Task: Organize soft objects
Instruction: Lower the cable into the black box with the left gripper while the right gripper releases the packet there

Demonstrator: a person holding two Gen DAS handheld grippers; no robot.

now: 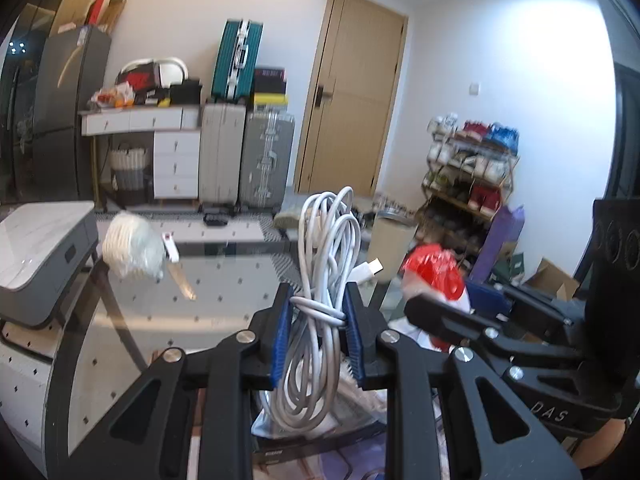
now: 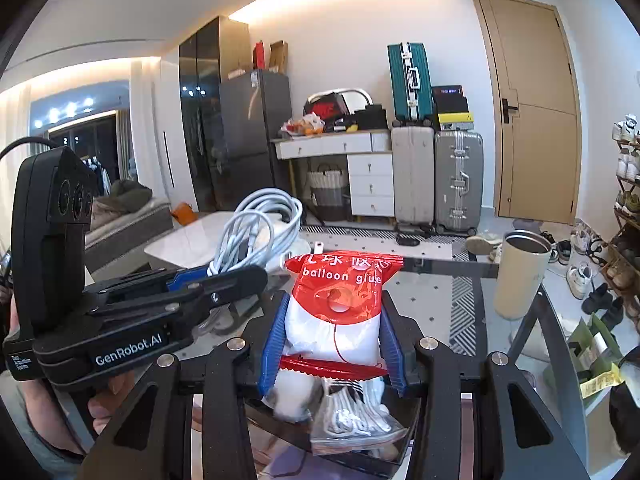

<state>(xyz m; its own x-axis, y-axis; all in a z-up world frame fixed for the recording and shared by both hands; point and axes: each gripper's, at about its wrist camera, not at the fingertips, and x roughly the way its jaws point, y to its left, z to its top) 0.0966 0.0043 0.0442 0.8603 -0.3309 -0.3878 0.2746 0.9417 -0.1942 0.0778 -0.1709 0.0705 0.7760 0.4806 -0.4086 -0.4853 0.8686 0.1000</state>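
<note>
The left gripper [image 1: 316, 332] pinched the floppy cable bundle [image 1: 320, 300] at its wrapped waist; the right gripper [image 2: 334, 344] squeezed a light, slippery glue packet [image 2: 340, 304].

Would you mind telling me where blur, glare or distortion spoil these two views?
Left wrist view: the white bundle in clear wrap on the glass table is motion-smeared, the right-hand wall is blown out, and the coiled white cable stays sharp. Right wrist view: fisheye bends the tan door; the red-and-white balloon glue packet reads clearly, though its upper line of print is softer.
</note>
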